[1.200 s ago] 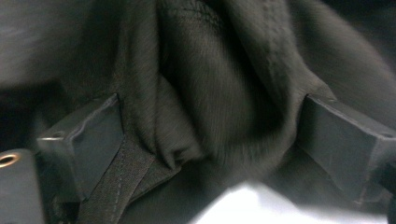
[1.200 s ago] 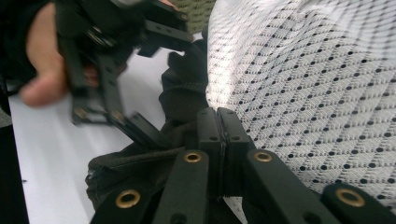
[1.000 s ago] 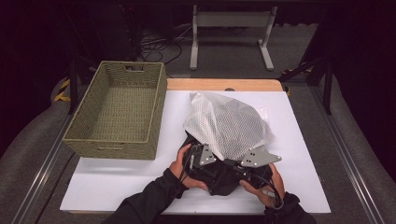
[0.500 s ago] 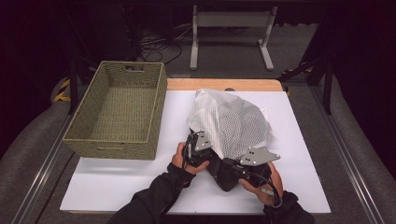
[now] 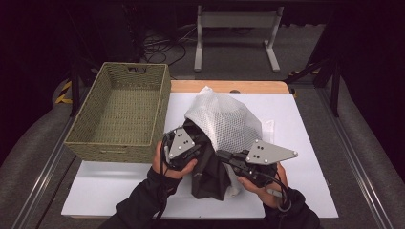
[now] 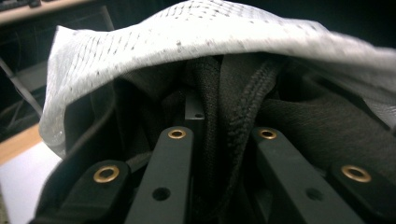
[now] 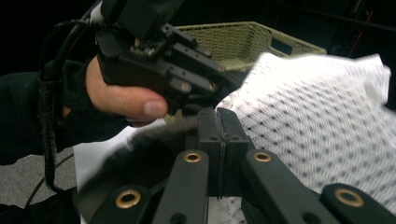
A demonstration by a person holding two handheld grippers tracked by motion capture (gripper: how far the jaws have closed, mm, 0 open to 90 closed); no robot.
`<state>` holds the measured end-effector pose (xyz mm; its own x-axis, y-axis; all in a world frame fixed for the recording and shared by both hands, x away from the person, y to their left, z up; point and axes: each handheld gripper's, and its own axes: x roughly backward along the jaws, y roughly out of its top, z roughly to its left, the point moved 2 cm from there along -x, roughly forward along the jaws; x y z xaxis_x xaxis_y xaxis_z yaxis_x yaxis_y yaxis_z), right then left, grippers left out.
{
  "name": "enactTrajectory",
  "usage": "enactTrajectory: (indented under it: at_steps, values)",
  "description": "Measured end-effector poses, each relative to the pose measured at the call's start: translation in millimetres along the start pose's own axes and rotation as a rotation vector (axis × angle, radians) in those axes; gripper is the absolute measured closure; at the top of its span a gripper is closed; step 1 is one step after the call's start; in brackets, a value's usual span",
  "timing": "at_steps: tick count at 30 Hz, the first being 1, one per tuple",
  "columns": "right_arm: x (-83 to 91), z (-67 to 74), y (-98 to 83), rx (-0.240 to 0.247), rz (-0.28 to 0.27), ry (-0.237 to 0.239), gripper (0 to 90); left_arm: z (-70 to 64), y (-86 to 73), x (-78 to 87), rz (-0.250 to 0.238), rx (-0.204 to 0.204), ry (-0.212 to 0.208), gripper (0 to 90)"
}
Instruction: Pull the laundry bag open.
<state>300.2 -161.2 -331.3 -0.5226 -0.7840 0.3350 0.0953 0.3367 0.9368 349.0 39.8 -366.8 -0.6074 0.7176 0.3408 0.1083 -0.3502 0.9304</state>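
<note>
A white mesh bag with a black garment in it is lifted over the white table cover. The garment hangs down out of the bag's near side. My left gripper has just been closing; a thick black hem of the garment lies between its jaws, under the mesh. My right gripper faces it from the right. Its pads are pressed together at the bag's edge, with mesh to the right and dark cloth to the left.
A woven green basket stands at the table's left, close to the left hand. A bare wooden strip runs along the far edge. A metal stand is on the floor beyond.
Both hands have risen and lifted the bag's near side. The left gripper's jaws have closed on the black cloth. The garment now hangs lower between the hands.
</note>
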Motion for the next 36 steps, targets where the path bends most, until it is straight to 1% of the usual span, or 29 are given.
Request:
enactTrajectory:
  at_steps: [1, 2, 4, 6, 7, 9, 10, 11, 12, 13, 14, 16, 17, 18, 19, 20, 21, 22, 23, 24, 25, 26, 27, 29, 30, 32, 33, 34, 36]
  values:
    - [0.4, 0.8, 0.1, 0.01, -0.003, 0.0, 89.8, -3.3, -4.3, -6.5, 0.027, -0.012, -0.017, 83.1]
    - [0.2, 1.5, -3.0, 0.004, 0.003, -0.002, 89.8, -3.3, -4.3, -6.5, 0.027, -0.012, -0.017, 83.0]
    - [-0.7, 1.1, -7.9, 0.0, 0.017, -0.002, 89.9, -7.9, -16.6, -24.8, 0.065, -0.02, -0.034, 83.0]
    - [-2.5, -0.4, -23.3, -0.034, 0.041, 0.006, 89.9, -7.2, -26.3, -42.2, 0.087, 0.008, -0.05, 82.9]
    - [-3.1, -0.6, -30.0, -0.046, 0.055, 0.008, 89.9, -5.3, -30.2, -50.2, 0.102, 0.012, -0.05, 82.9]
    - [-3.6, -1.0, -41.0, -0.055, 0.086, 0.008, 89.9, 1.2, -39.2, -66.6, 0.129, 0.024, -0.029, 82.8]
    - [-3.0, -1.3, -46.4, -0.068, 0.101, 0.012, 89.9, 5.0, -43.6, -73.4, 0.138, 0.049, -0.025, 82.8]
    - [-2.7, -1.3, -50.1, -0.07, 0.112, 0.009, 89.9, 10.0, -49.0, -80.4, 0.144, 0.094, -0.03, 82.7]
    - [-2.7, -0.9, -54.3, -0.062, 0.129, -0.001, 89.9, 14.3, -51.9, -84.1, 0.148, 0.087, -0.013, 82.6]
    - [-2.9, -0.6, -57.3, -0.049, 0.143, -0.012, 89.9, 16.6, -53.9, -86.3, 0.148, 0.094, 0.0, 82.5]
    - [-3.4, -0.6, -59.6, -0.039, 0.152, -0.019, 89.9, 21.8, -56.1, -88.2, 0.148, 0.115, -0.003, 82.4]
    - [-5.3, -1.1, -66.0, -0.026, 0.184, -0.04, 89.9, 24.6, -56.2, -86.6, 0.14, 0.137, -0.012, 81.5]
    - [-6.2, -3.9, -70.5, -0.026, 0.2, -0.051, 89.9, 24.3, -55.2, -84.8, 0.14, 0.139, -0.03, 79.7]
    - [-6.0, -5.8, -72.2, -0.035, 0.201, -0.052, 89.8, 24.6, -53.3, -80.8, 0.136, 0.133, -0.066, 76.7]
    - [-5.0, -8.1, -73.4, -0.048, 0.196, -0.055, 89.9, 25.3, -50.9, -74.5, 0.13, 0.125, -0.1, 70.1]
    - [-3.1, -10.0, -73.4, -0.053, 0.188, -0.063, 89.9, 26.0, -48.3, -66.2, 0.119, 0.124, -0.131, 59.2]
    - [-0.9, -11.4, -72.6, -0.055, 0.182, -0.073, 89.8, 27.9, -44.8, -54.2, 0.11, 0.117, -0.151, 50.4]
    - [2.1, -12.7, -71.0, -0.058, 0.171, -0.082, 89.9, 29.7, -42.6, -43.2, 0.104, 0.118, -0.157, 41.7]
    - [2.1, -12.7, -71.0, -0.058, 0.171, -0.082, 89.9, 29.7, -42.6, -43.2, 0.104, 0.118, -0.157, 35.9]
    - [4.6, -13.4, -69.3, -0.059, 0.158, -0.091, 89.9, 32.5, -40.9, -29.1, 0.086, 0.136, -0.176, 35.9]
    - [7.6, -13.9, -67.1, -0.056, 0.147, -0.099, 89.9, 34.1, -39.8, -15.1, 0.088, 0.142, -0.216, 25.1]
    - [10.2, -14.1, -65.0, -0.057, 0.139, -0.107, 89.9, 32.9, -40.0, -0.2, 0.08, 0.129, -0.221, 20.0]
    - [12.7, -14.1, -63.1, -0.055, 0.13, -0.118, 89.8, 30.4, -41.0, 10.4, 0.071, 0.118, -0.229, 19.0]
    - [15.4, -13.3, -60.4, -0.051, 0.123, -0.126, 89.8, 23.5, -45.4, 22.2, 0.096, 0.105, -0.266, 14.4]
    - [16.0, -12.5, -59.0, -0.048, 0.121, -0.126, 89.8, 15.6, -50.9, 23.7, 0.137, 0.088, -0.295, 12.0]
    - [14.3, -9.3, -57.9, -0.031, 0.13, -0.126, 89.8, 2.1, -61.9, 15.5, 0.205, 0.058, -0.301, 9.6]
    - [12.4, -7.8, -58.2, -0.022, 0.137, -0.126, 89.7, 2.1, -61.9, 15.5, 0.205, 0.058, -0.301, 9.3]
    - [12.4, -7.8, -58.2, -0.022, 0.137, -0.126, 89.7, -4.6, -70.3, 2.5, 0.258, 0.04, -0.297, 9.3]
    - [5.8, -5.0, -61.0, -0.014, 0.16, -0.114, 89.6, -9.7, -81.3, -18.5, 0.317, 0.028, -0.271, 8.5]
